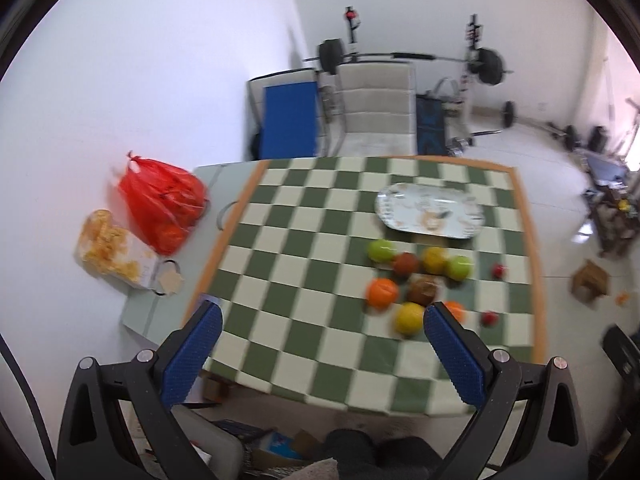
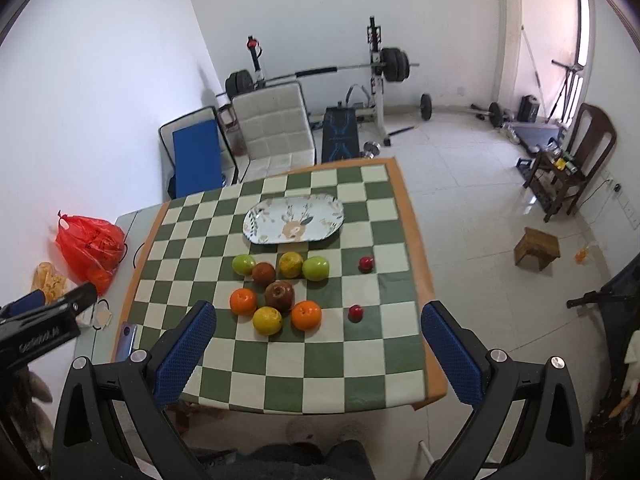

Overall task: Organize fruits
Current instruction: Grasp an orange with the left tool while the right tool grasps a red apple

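A cluster of fruit lies on the green-and-cream checked tablecloth (image 2: 208,236): two green apples (image 2: 243,264), two oranges (image 2: 243,301), two yellow fruits (image 2: 267,320), two brown fruits (image 2: 279,295) and two small red fruits (image 2: 366,263). Behind them sits an empty patterned plate (image 2: 294,219), also in the left wrist view (image 1: 430,210). My right gripper (image 2: 318,318) hovers open above the table's near edge, nothing between its fingers. My left gripper (image 1: 322,320) is open too, held high over the near left part of the cloth, with a yellow fruit (image 1: 409,318) by its right finger.
A red plastic bag (image 1: 162,204) and a snack packet (image 1: 108,246) lie on the bare grey table strip left of the cloth. A phone (image 2: 129,336) rests by the cloth's near left corner. Chairs (image 2: 272,128) and gym weights (image 2: 394,65) stand beyond; a small wooden stool (image 2: 536,249) sits on the floor right.
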Demonstrator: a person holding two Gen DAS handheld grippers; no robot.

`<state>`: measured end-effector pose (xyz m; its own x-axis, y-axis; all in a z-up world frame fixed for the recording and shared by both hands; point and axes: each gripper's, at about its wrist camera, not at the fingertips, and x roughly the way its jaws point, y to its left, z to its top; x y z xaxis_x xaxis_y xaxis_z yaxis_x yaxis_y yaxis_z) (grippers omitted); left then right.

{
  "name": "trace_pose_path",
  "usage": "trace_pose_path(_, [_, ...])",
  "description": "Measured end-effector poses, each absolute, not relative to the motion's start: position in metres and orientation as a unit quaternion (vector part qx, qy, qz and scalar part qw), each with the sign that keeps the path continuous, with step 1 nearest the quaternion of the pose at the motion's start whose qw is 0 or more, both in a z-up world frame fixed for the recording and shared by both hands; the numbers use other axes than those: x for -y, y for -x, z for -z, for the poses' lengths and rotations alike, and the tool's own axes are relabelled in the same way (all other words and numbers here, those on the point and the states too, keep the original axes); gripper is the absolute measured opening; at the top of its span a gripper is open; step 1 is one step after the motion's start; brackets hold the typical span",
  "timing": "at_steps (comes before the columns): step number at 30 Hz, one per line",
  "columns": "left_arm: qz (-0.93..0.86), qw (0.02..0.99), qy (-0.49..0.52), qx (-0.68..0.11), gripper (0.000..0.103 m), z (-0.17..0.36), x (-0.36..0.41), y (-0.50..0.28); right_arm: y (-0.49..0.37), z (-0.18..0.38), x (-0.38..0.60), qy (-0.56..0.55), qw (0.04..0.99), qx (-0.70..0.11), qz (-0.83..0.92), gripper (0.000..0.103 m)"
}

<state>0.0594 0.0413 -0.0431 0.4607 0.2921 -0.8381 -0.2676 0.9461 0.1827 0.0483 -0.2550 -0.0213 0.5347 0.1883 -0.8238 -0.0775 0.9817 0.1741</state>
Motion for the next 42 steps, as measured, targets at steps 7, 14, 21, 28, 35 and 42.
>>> trace_pose_path(7, [-0.167, 0.798, -0.008, -0.578, 0.103, 0.138, -0.075, -0.126, -0.118, 0.134, 0.223, -0.108, 0.813, -0.563, -0.101, 0.103])
trace_pose_path(14, [-0.095, 0.713, 0.025, -0.694, 0.103, 0.259, -0.091, -0.205, -0.171, 0.261, 0.203, -0.156, 0.755, -0.634, -0.058, 0.089])
trace_pose_path(21, [-0.022, 0.638, 0.054, -0.768, 0.101, 0.365, -0.063, -0.244, -0.207, 0.331, 0.187, -0.18, 0.715, -0.675, -0.02, 0.071])
trace_pose_path(28, [0.025, 0.616, 0.041, -0.786, 0.069, 0.404, -0.04, -0.259, -0.229, 0.346, 0.18, -0.176, 0.709, -0.683, -0.004, 0.069])
trace_pose_path(35, [0.021, 0.643, 0.013, -0.765, 0.062, 0.389, -0.067, -0.265, -0.245, 0.357, 0.161, -0.178, 0.692, -0.699, -0.022, 0.069])
trace_pose_path(42, [-0.004, 0.644, 0.035, -0.764, 0.063, 0.397, -0.115, -0.28, -0.268, 0.391, 0.119, -0.16, 0.661, -0.731, -0.053, 0.069])
